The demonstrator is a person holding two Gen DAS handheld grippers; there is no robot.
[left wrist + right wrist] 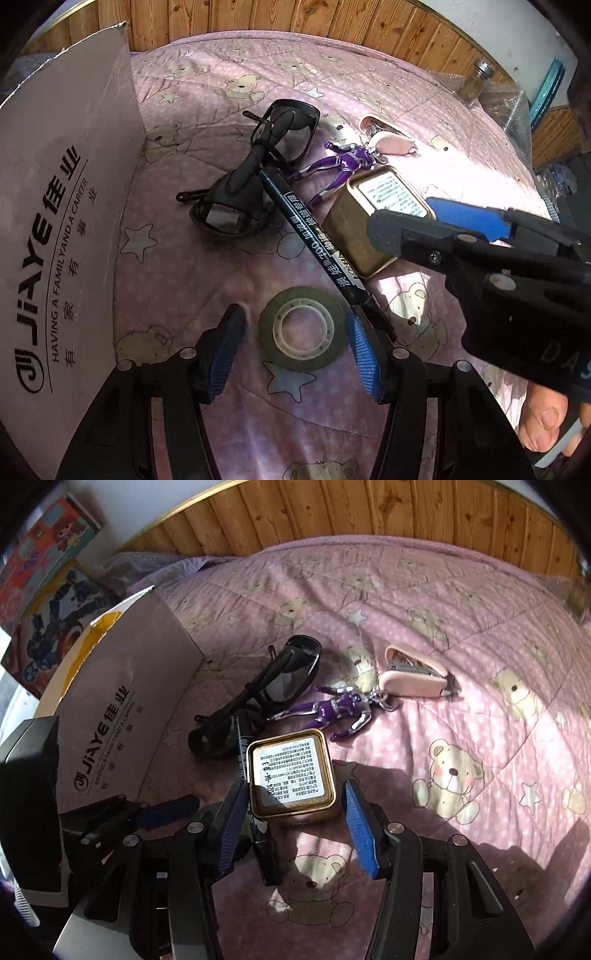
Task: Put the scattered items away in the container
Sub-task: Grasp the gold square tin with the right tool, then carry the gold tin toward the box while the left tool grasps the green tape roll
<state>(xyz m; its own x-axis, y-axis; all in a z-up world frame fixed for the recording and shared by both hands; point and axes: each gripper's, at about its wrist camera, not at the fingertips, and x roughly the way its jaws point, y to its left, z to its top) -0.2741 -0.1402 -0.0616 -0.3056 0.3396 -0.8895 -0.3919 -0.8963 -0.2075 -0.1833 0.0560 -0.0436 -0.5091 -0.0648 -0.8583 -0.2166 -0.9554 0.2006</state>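
Straddling the tape roll [302, 328], the left tool [295, 332] has its two blue pads spread wide, one on each side of the roll, with a gap on both sides; the tool is released and grips nothing. The roll lies flat on the bed quilt [221, 280], its core hole facing up.

The right tool [293, 805] is also released. Its blue fingers [360, 827] flank the gold tin [291, 775] without visibly pressing it. The tin stands with its labelled face up, printed text and a date visible.

The black marker [314, 243] lies on the quilt with its long axis running diagonally, from the sunglasses [258, 173] at its far end down to the right pad of the left tool at its near end. It rests along the left side of the tin.

The purple figure [332, 710] lies flat beyond the tin, long axis pointing from the sunglasses toward the pink stapler [413, 674], head toward the stapler. The stapler lies furthest right, its long axis roughly crosswise.

The cardboard box [62, 221] stands at the left, just beside the sunglasses, its printed wall facing the items. All items are outside the box, on the quilt.
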